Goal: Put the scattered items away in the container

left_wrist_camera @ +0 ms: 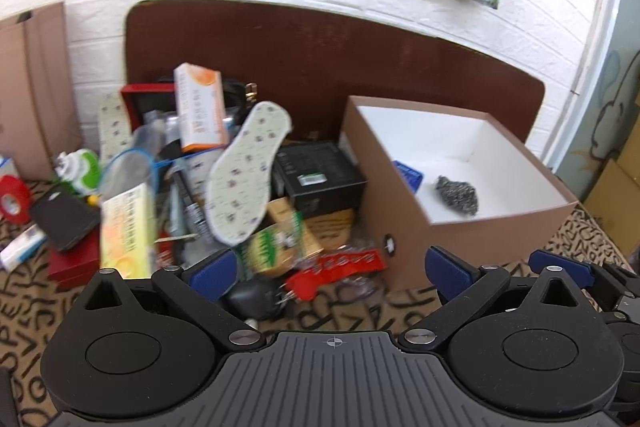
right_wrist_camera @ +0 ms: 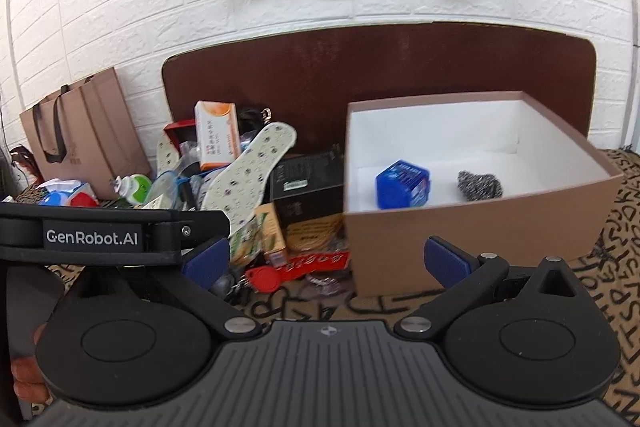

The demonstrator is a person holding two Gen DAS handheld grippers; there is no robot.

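Brown box ahead-right of both claws, already holding blue cube and steel scourer. Clutter pile ahead-left; insole on top. Left claw wide, empty; right claw wide, empty. Best: pinch insole edge, lift clear. Right view alone shows whole cube, paper bag.

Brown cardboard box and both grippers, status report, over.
Left gripper and right gripper open, holding nothing. Brown cardboard box holds blue cube and steel-wool scourer. Clutter pile, white patterned insole on top, remains outside.
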